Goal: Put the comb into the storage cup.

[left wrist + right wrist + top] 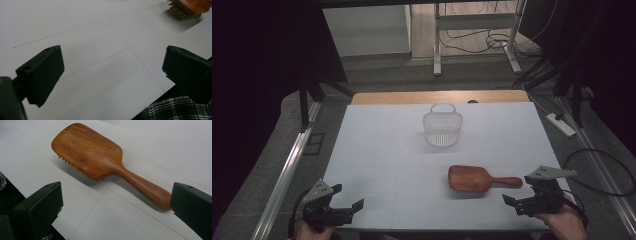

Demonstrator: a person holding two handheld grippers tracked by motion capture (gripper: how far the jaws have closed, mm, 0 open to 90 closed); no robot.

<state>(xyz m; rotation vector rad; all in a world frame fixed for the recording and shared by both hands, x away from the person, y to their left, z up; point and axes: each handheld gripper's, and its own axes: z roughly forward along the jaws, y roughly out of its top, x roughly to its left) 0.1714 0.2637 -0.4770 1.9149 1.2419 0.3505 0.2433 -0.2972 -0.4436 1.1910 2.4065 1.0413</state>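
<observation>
Nearby, right gripper spread wide and empty, aimed at wooden hairbrush lying bristles-down just ahead — handle nearest. Left gripper also wide, idle at near edge. Beyond, white basket unfilled — nothing grasped yet; likely pickup and placing remain.

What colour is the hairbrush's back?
Reddish-brown wood grain on the hairbrush; clearest in the right gripper view.
</observation>
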